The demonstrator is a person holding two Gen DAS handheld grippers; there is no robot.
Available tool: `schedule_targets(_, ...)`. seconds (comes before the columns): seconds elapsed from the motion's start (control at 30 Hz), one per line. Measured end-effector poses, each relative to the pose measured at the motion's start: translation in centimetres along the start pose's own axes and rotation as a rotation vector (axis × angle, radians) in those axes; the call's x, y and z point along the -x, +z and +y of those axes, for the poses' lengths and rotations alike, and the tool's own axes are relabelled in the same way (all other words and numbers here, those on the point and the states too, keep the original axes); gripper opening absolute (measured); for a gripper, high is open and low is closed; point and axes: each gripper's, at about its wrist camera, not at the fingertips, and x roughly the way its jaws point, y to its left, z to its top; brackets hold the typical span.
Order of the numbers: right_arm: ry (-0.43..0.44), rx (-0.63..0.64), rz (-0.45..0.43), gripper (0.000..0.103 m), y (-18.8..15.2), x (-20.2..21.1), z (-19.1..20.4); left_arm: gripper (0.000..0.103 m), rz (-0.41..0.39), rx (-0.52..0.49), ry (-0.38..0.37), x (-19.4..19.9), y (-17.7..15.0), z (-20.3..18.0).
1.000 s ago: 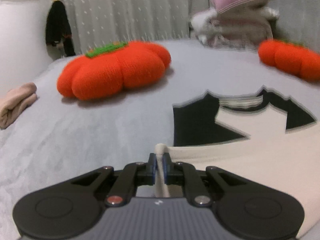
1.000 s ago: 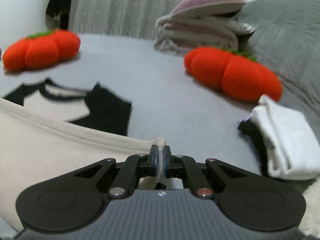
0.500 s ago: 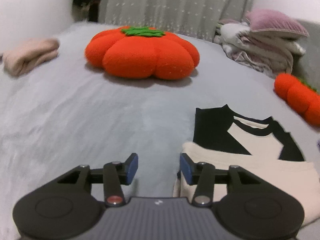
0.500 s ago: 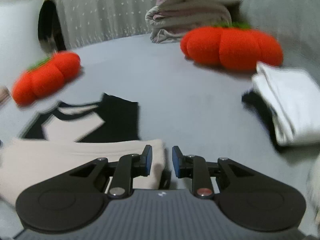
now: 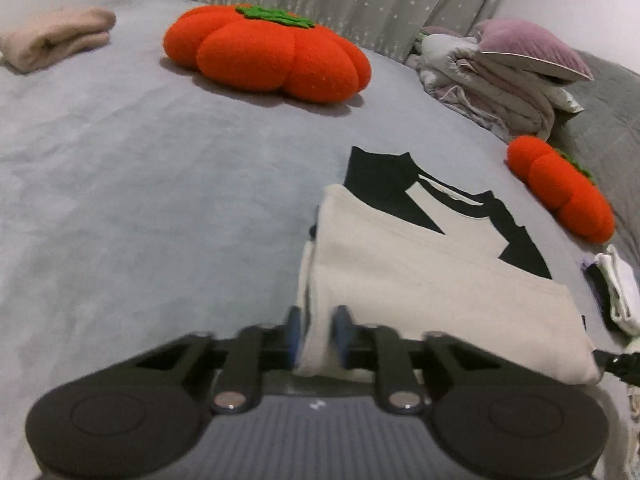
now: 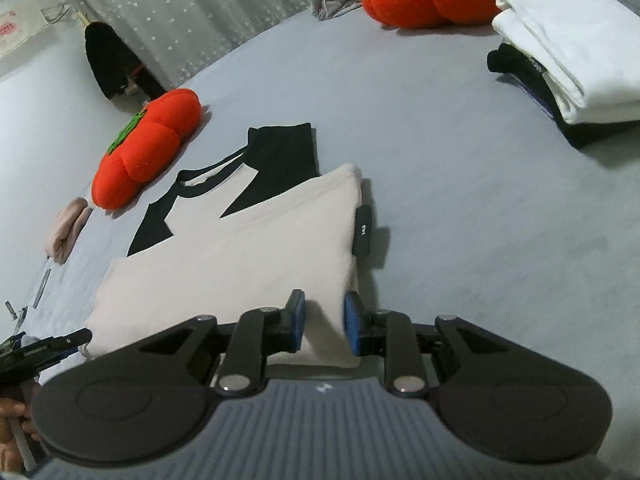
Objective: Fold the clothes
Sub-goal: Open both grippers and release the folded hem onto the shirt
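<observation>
Now left hand-held gripper [image 5: 318,336] closing on cream shirt [image 5: 420,280] fold (near corner); right hand-held gripper [image 6: 323,328] likewise.

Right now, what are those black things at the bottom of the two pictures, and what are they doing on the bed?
They are grabbers, like big tweezers, one in each of a person's hands. A small camera sits on each, so each picture looks out along its two fingers.

The left gripper and the right gripper are both closing, each with a near corner of the folded cream and black shirt between its blue pads. The person is folding it.

The shirt lies on a grey bed. Around it are two orange pumpkin cushions, a folded pink cloth, a white and black stack of folded clothes, and a pile of bedding at the back.
</observation>
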Motion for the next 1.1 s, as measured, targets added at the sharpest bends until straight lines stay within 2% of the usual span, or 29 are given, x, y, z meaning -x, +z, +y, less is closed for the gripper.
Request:
schedule_targets(0.1, -0.021, 0.026, -0.022, 0.009, -0.2, 0.7, 0.2, 0.006, 0.0, -0.008, -0.008, 0.1, 0.1, 0.1)
schedule_targets(0.23, 0.005, 0.047, -0.052, 0.007, -0.1, 2.5, 0.4, 0.005, -0.004, -0.016, -0.034, 1.2, 0.1, 0.5)
schedule_targets(0.33, -0.001, 0.051, -0.035, 0.007, -0.6, 2.8, 0.0, 0.005, -0.021, -0.036, -0.046, 2.1, 0.1, 0.9)
schedule_targets(0.5, -0.049, 0.107, -0.014, 0.007, -0.9, 2.0, 0.3, 0.005, 0.016, -0.091, -0.011, 1.3, -0.9, 0.6)
schedule_targets(0.63, -0.029, 0.124, -0.046, 0.007, -0.7, 3.2, 0.7, 0.005, 0.012, -0.108, -0.01, 1.8, -1.0, 0.8)
schedule_targets(1.0, -0.126, 0.174, 0.043, 0.006, -1.8, 0.6, 0.7, 0.007, 0.039, -0.164, 0.032, 0.9, -1.3, 0.4)
schedule_targets(1.1, -0.145, 0.203, 0.041, 0.007, -1.9, 0.6, 1.0, 0.014, 0.05, -0.164, 0.024, 1.0, -1.4, 0.5)
